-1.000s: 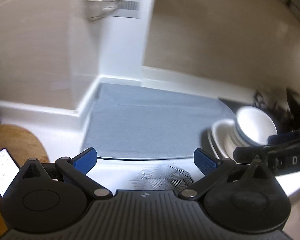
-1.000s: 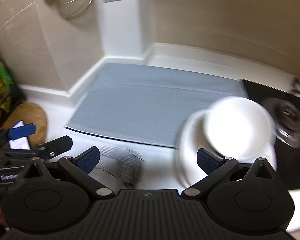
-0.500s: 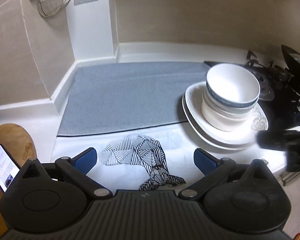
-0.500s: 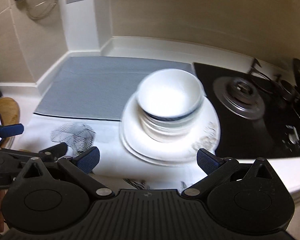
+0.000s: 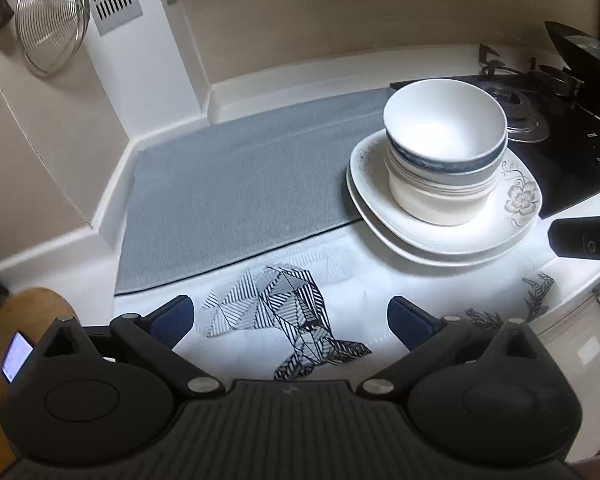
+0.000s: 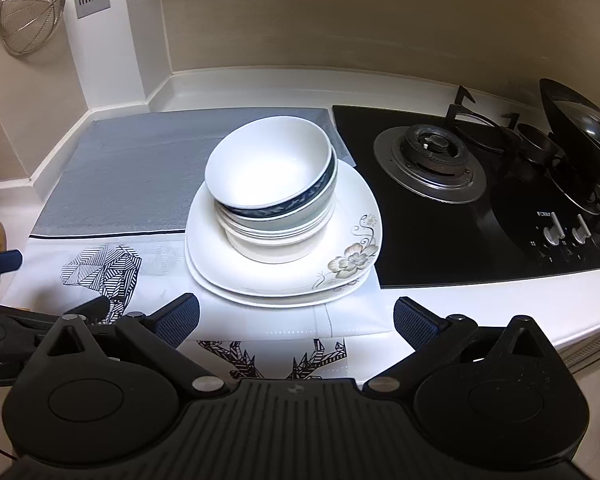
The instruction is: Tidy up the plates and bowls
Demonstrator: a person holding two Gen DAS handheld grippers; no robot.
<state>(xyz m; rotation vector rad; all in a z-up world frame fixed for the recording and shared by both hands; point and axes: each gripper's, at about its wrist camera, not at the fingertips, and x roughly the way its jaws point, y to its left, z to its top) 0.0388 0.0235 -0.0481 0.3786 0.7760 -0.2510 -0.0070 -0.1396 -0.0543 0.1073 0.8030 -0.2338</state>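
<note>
A stack of bowls [image 6: 274, 196] [image 5: 444, 152], the top one white with a blue band, sits on two stacked white plates [image 6: 340, 248] [image 5: 500, 224] with a flower print. The plates rest on a white patterned cloth [image 6: 100, 268] [image 5: 340, 280] at the counter's front. My right gripper [image 6: 296, 318] is open, hovering in front of the plates with nothing between its fingers. My left gripper [image 5: 290, 318] is open too, over the cloth, left of and nearer than the stack. Part of the right gripper [image 5: 580, 236] shows at the right edge of the left wrist view.
A grey mat [image 6: 140, 160] [image 5: 240, 184] lies behind the cloth, toward the corner. A black gas hob [image 6: 440, 200] with a lidded wok [image 6: 580, 136] is right of the plates. A wire strainer [image 5: 52, 36] hangs on the left wall. A wooden board [image 5: 16, 320] with a phone [image 5: 16, 356] is far left.
Both views have swung and steadied onto the dish stack. The right gripper has pulled back so the stack sits centred ahead of it. Both grippers stay open.
</note>
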